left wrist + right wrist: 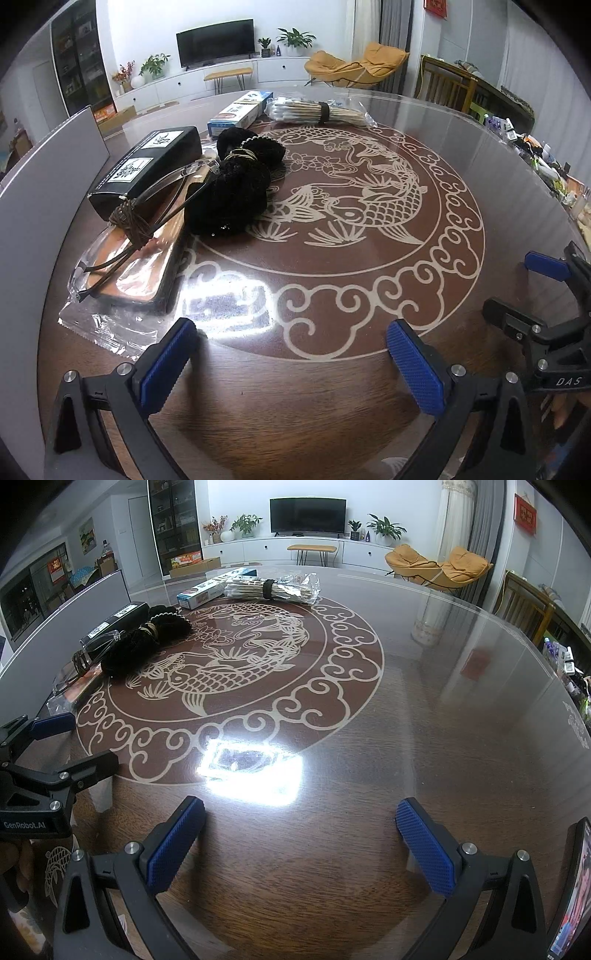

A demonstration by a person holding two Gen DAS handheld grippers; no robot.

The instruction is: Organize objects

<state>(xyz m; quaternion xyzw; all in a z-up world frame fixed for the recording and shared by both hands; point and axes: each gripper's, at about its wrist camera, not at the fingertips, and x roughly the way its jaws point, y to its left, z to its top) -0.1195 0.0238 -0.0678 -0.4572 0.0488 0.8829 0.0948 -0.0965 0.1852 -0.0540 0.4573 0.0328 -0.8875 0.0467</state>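
Left wrist: bagged cotton swabs [314, 110] (banded) beside box [240, 109]

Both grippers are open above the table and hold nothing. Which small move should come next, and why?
Probably move the left gripper forward and left toward the black pouch. It is open and empty, and the items lie on its side, the pouch on top of the pile, easy to pinch. The right gripper, also open, faces only bare table.

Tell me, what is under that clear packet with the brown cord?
The clear packet lies on a flat reddish-brown box and leans on a black case. What the box holds is hidden.
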